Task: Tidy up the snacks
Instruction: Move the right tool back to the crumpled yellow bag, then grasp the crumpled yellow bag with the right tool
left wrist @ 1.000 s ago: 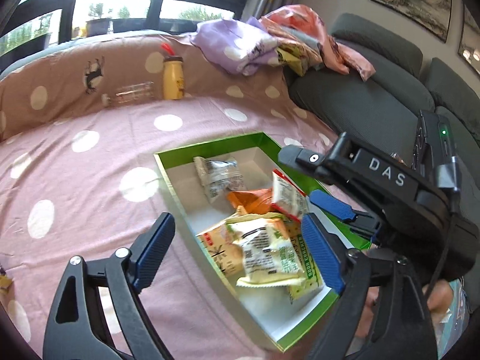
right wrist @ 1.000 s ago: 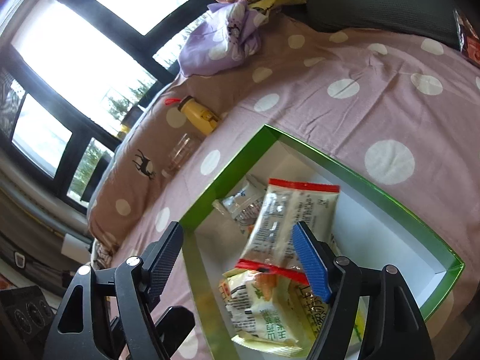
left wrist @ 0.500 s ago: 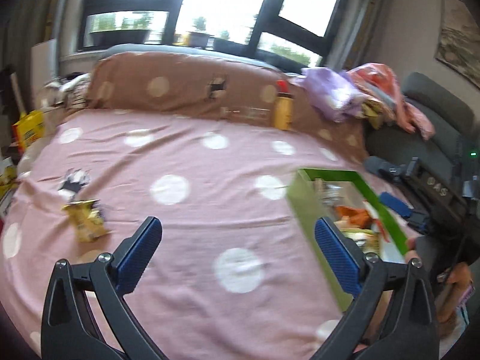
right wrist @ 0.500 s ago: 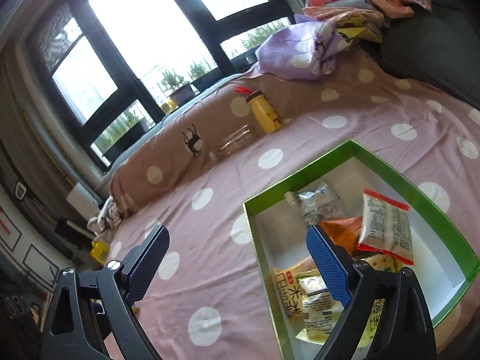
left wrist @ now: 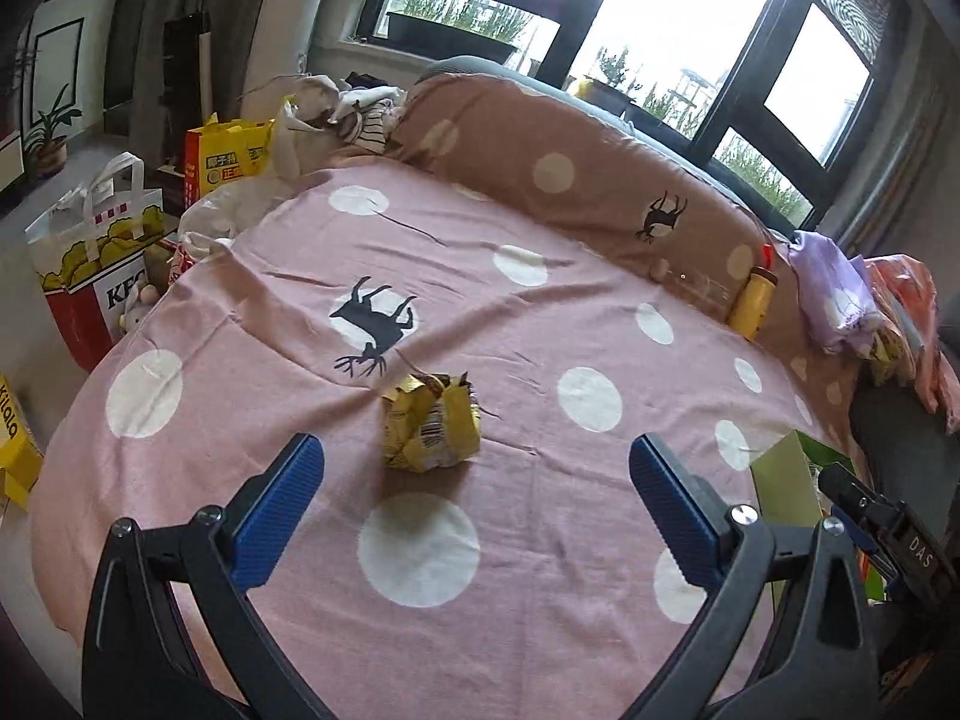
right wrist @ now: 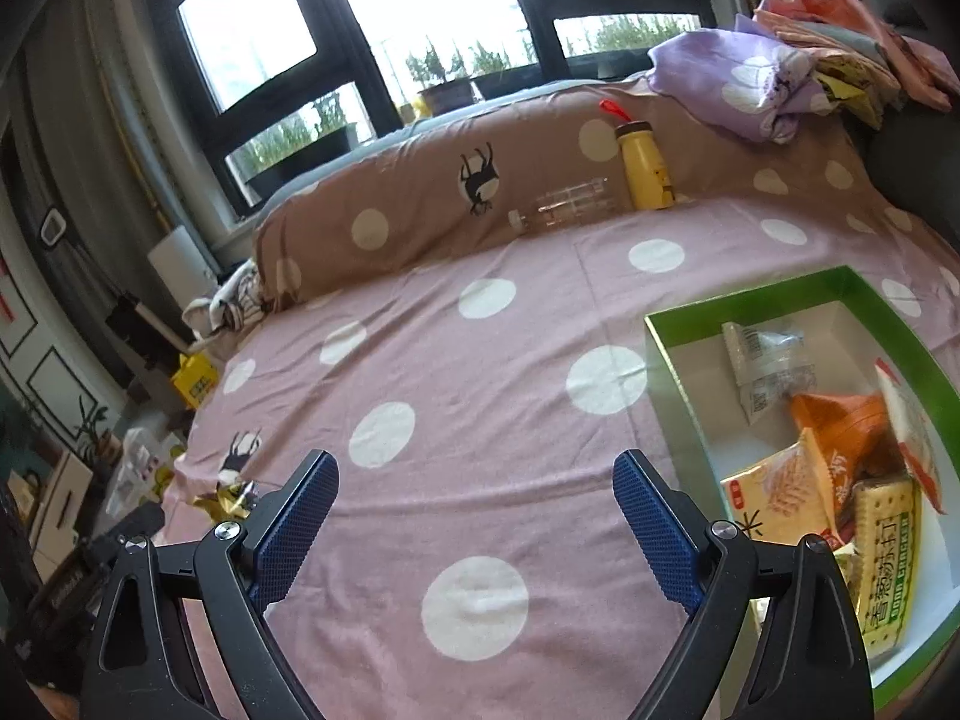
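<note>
The left tool (left wrist: pixel 474 480) is hanging over a bed covered by a pink polka-dot sheet (left wrist: pixel 540 540), its blue pads spread wide with nothing between them; its jaws have just been opening. A crumpled yellow snack packet (left wrist: pixel 431 423) is lying on the sheet just beyond the gap between the pads, next to a black deer print (left wrist: pixel 375 321). The right tool (right wrist: pixel 474 531) is also standing spread and empty over the sheet, and its jaws have likewise just been opening. To its right a green-rimmed box (right wrist: pixel 672 360) is sitting on the bed, holding several snack packets (right wrist: pixel 840 456). At the far side, a yellow bottle (right wrist: pixel 645 165) is leaning against a brown dotted bolster (right wrist: pixel 420 210), with a clear bottle (right wrist: pixel 564 207) lying beside it.
</note>
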A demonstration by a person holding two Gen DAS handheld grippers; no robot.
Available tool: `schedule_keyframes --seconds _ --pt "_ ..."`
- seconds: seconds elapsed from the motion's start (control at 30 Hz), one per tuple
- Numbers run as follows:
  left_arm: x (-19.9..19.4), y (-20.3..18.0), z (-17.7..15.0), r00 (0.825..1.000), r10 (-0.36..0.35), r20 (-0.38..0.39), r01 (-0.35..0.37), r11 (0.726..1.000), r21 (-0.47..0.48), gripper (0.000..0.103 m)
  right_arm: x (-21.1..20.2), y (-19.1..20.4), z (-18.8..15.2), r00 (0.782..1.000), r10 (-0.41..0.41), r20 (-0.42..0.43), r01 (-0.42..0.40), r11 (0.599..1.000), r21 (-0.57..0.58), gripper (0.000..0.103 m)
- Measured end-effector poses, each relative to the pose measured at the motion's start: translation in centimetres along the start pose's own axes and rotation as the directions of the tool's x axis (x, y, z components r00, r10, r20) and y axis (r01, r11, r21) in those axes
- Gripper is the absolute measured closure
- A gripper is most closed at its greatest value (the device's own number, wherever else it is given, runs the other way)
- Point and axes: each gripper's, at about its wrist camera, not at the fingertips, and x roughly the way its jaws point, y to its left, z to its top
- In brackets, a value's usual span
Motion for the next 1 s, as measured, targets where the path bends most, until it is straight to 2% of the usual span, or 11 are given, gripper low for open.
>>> schedule_keyframes --seconds 0.17,0.3,0.47,0.57,0.7,0.8,1.0 --pt "1.1 2.5 0.4 0.999 0.038 -0.032 -0.039 0.998 -0.044 0.001 1.3 2.5 -0.4 0.994 0.094 -0.060 -0.095 0.996 -0.006 0.010" --pt "1.8 3.9 0.6 0.997 0.020 -0.071 -0.027 0.995 -0.095 0.002 2.9 5.1 -0.8 0.984 0.113 -0.138 -0.120 0.992 -0.040 0.010" --pt "2.8 4.6 0.9 0.995 0.002 -0.095 -0.015 0.991 -0.136 0.003 4.7 8.8 -0.5 0.961 0.152 -0.230 -0.178 0.979 -0.097 0.010" --pt "3.8 5.0 0.9 0.992 0.000 -0.128 -0.020 0.989 -0.149 0.006 6.0 10.8 0.3 0.939 0.187 -0.287 -0.224 0.970 -0.099 0.010" --pt "5.3 5.8 1.0 0.985 0.002 -0.170 -0.032 0.985 -0.171 0.011 8.5 13.6 1.5 0.905 0.219 -0.364 -0.268 0.959 -0.089 0.010" --pt "6.3 6.5 1.2 0.980 -0.023 -0.198 -0.020 0.977 -0.211 0.012 11.0 15.5 1.7 0.877 0.221 -0.426 -0.285 0.954 -0.091 0.010" --pt "7.8 6.3 1.4 0.971 -0.032 -0.237 -0.017 0.979 -0.202 0.013 16.3 18.4 0.1 0.769 0.278 -0.576 -0.371 0.927 -0.048 0.010"
